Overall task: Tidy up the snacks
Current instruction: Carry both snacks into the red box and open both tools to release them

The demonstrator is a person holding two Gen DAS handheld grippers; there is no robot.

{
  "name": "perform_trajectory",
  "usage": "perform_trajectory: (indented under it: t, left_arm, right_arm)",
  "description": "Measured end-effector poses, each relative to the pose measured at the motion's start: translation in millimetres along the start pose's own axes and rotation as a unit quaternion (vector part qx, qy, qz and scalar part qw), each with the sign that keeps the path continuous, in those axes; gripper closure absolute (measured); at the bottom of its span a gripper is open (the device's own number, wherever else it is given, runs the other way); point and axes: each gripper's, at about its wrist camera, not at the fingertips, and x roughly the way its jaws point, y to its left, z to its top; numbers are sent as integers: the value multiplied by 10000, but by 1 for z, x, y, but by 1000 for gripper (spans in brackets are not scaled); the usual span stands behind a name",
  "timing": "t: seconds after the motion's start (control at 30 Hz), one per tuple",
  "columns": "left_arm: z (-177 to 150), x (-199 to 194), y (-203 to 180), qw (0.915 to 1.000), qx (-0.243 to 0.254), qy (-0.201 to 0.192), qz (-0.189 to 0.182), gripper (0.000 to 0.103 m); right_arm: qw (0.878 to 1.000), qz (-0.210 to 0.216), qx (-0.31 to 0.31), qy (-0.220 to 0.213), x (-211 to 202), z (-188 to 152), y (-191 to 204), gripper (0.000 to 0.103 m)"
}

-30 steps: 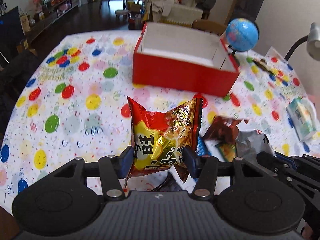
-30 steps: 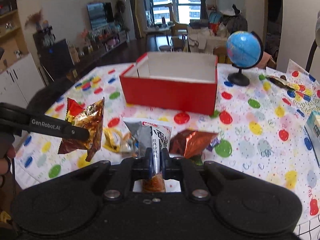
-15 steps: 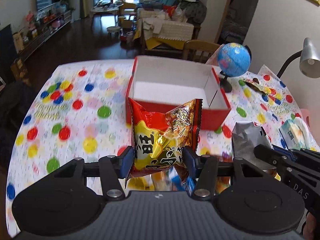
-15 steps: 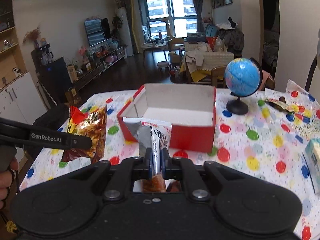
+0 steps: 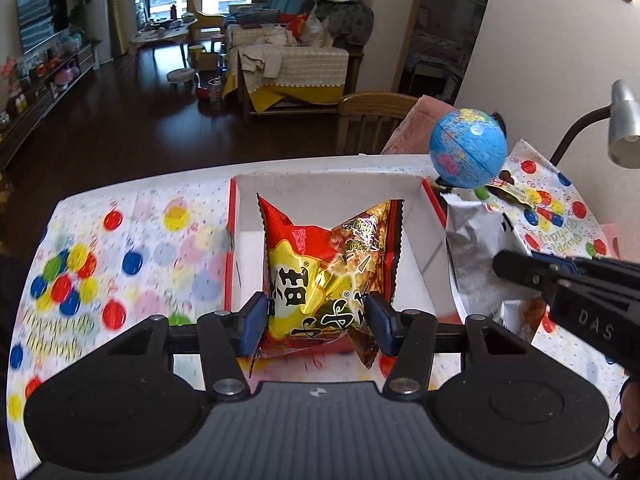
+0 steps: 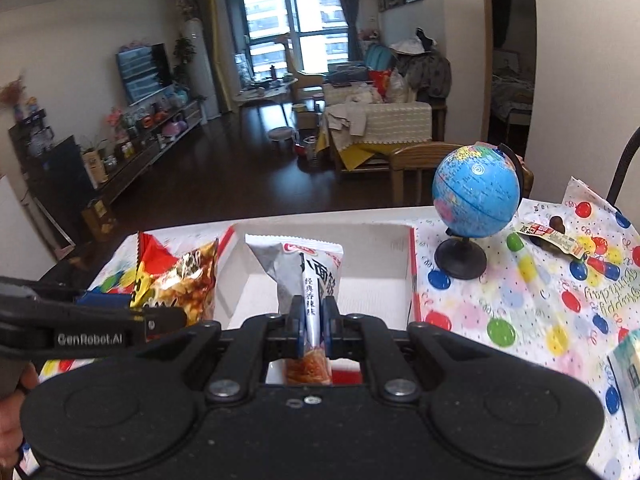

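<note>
L hand-held gripper (image 5: 316,320) clamps red snack (image 5: 328,272), R (image 6: 312,330) silver pack (image 6: 308,276), box (image 6: 400,248) below, globe (image 6: 476,200) beside

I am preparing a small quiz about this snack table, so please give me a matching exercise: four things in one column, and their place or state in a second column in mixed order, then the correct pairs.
Things:
1. red and gold foil snack bag
2. silver and white snack packet
3. red cardboard box with white inside
4. small blue globe on a black stand

Places or states:
A. stands on the dotted tablecloth, right of the box
B. held in the right claw
C. open on top, nothing lying inside yet
D. held in the left claw

Pairs: 1-D, 2-B, 3-C, 4-A
</note>
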Motion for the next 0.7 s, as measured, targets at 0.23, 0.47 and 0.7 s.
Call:
perform_trajectory:
  t: [0.23, 0.47, 0.7]
  left_arm:
    - [29, 59, 14, 9997, 69, 210, -87, 50]
    - [26, 114, 20, 9980, 141, 608, -24, 50]
    - [15, 148, 15, 9950, 377, 928, -41, 50]
  right_arm:
    - [9990, -201, 342, 212, 65, 15, -13, 96]
    - [9960, -391, 613, 516, 113, 6, -19, 96]
    - [9921, -553, 761, 833, 135, -15, -20, 95]
